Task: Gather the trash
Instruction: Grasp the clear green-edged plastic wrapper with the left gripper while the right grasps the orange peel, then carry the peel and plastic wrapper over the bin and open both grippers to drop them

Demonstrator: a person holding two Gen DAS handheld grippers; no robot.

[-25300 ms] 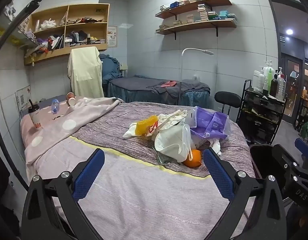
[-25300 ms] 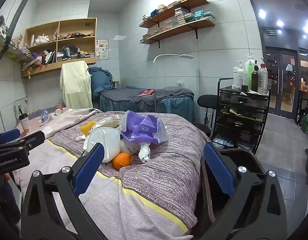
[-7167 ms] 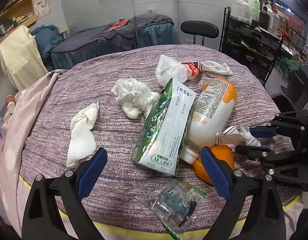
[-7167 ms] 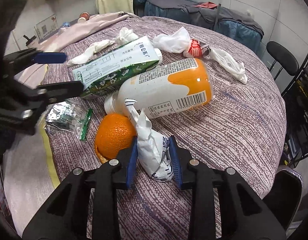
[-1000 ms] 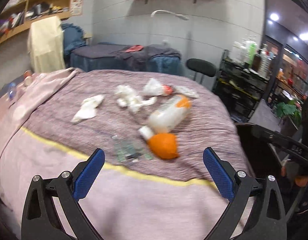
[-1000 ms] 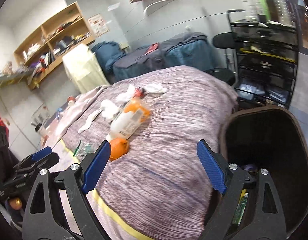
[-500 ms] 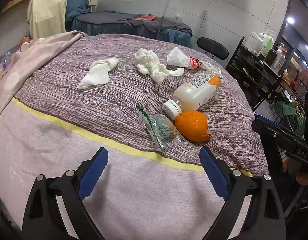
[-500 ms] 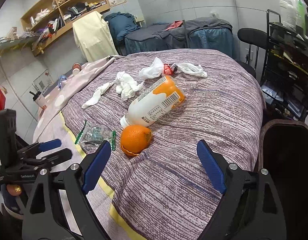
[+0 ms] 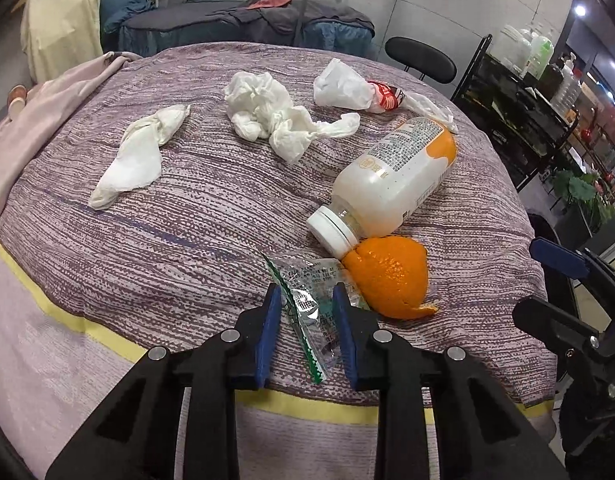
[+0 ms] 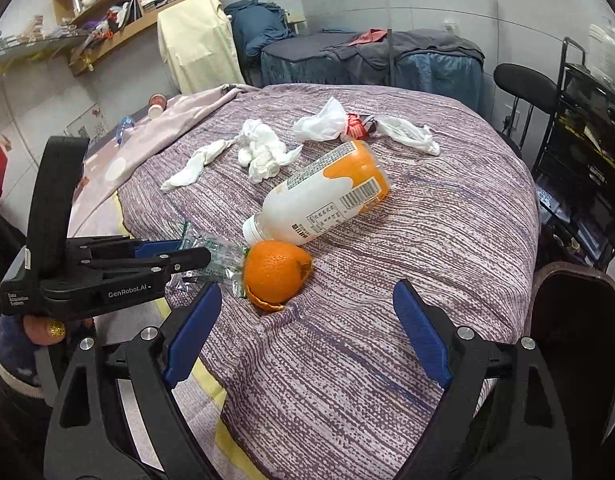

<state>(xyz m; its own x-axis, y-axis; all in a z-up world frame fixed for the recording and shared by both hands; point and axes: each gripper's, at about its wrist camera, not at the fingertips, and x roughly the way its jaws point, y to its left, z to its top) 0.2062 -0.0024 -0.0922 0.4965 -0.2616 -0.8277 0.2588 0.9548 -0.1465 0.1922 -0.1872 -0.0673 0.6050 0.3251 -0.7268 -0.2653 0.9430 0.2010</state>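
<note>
A clear plastic wrapper [image 9: 307,300] with green edging lies near the front of the purple striped bedcover [image 9: 179,216]. My left gripper [image 9: 305,312] is closing on it, its blue pads pressing the wrapper's sides; in the right wrist view the left gripper [image 10: 195,254] comes in from the left. Touching the wrapper is an orange peel [image 9: 387,276], with a white and orange bottle [image 9: 395,184] lying on its side behind. My right gripper [image 10: 305,296] hangs open over the bedcover in front of the orange peel [image 10: 275,270], holding nothing.
Crumpled white tissues [image 9: 267,112], a twisted tissue [image 9: 135,156] and a white bag with a red wrapper [image 9: 343,88] lie farther back. A dark bin [image 10: 575,340] stands at the bed's right edge. A black chair [image 9: 421,58] and a shelf cart [image 10: 587,160] stand beyond.
My left gripper dropped toward the bed's front and its jaws went from wide open to narrow around the wrapper. The right gripper swung from the bin to over the bed.
</note>
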